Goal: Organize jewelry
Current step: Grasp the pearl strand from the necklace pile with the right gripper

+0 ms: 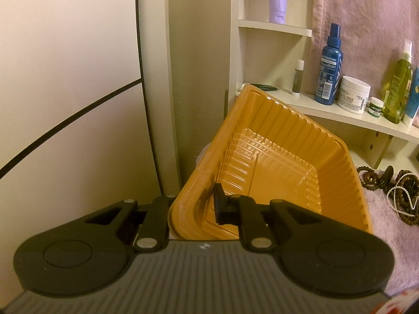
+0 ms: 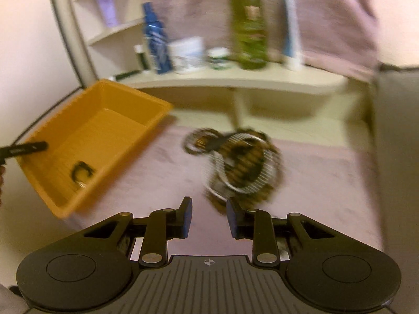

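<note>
Left gripper: we have it clamped on the near wall of the orange ribbed plastic tray, holding it tilted.
Right gripper: our jaws stand partly apart, with nothing between them.
Jewelry heap: a blurred tangle of brown bead strands and white pearl strings on the pink cloth, just ahead of our right gripper and slightly to its right.
Tray contents: one small dark ring-shaped piece lies inside.
Nearer hand: the right, we judge; the tray sits to its left.

Glossy ribbed orange plastic tray, fuzzy pink cloth — matt, beaded necklaces, shiny plastic bottles
</note>
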### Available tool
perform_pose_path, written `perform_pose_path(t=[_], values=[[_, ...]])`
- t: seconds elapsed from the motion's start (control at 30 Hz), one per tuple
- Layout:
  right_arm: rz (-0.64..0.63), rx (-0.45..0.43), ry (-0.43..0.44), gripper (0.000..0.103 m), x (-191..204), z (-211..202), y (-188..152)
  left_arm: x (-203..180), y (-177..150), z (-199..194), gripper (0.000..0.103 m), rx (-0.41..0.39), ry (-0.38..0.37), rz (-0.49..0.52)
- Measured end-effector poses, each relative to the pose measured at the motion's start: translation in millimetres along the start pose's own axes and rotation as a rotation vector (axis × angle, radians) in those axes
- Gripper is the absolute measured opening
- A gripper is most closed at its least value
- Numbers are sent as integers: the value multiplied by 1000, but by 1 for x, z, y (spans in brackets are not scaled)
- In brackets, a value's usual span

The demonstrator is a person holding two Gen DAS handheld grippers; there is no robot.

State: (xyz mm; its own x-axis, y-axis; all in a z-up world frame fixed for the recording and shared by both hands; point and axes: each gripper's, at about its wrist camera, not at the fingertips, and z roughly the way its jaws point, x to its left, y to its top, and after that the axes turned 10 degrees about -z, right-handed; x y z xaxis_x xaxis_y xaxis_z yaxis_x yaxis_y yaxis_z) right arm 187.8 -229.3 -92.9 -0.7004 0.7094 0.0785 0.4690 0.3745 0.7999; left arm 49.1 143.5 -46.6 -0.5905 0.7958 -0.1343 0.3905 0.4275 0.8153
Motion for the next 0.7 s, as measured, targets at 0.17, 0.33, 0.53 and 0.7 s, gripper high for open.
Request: perform_pose_path(t=[0.17,0.33,0.53,0.7], values=[[-3,37,-71,44,-18,-5,-17,-2,0,-1,14,0,6,9],[-46,60,-113,47,-27,4,-23,-3,0,-2,14,1,9,11],[-42,52,-105,47,-32,14,-17,-3,0,-3,14,1,9,9],[-27,14,-90,47,-28,20,-5,-3,0,-3,14,2,8,12]])
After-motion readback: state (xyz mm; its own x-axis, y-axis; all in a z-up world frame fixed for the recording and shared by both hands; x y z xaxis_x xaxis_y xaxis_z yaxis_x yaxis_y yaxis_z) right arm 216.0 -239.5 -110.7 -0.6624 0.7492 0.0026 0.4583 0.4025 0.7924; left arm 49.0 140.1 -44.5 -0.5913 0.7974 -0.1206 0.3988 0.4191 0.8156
